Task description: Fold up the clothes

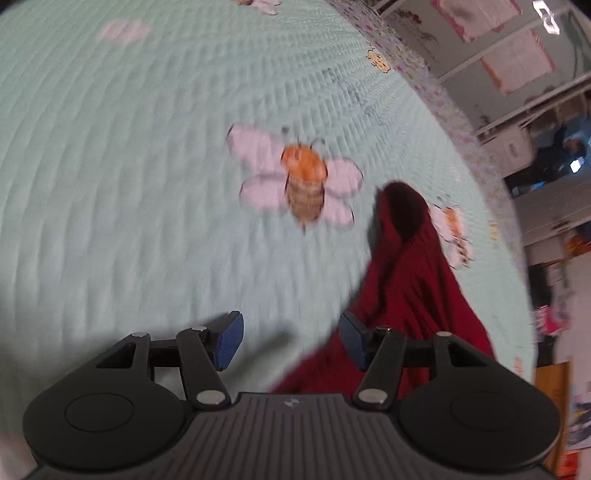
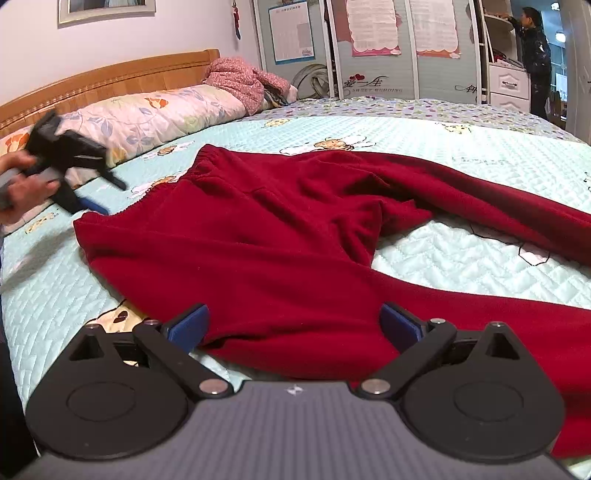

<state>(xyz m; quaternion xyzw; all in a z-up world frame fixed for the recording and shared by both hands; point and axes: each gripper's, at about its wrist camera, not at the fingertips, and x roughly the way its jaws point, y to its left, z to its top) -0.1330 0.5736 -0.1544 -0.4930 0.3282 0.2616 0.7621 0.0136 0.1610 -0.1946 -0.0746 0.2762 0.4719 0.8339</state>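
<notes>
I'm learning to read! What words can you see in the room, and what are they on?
"SWEET WEDDING", under large Chinese characters: on the wardrobe door.
Pink-bordered sheets and blue poster on the wardrobe: too small to read.
Faint lettering on the quilt: blurred.
Left wrist view: too blurred, nothing readable.
</notes>
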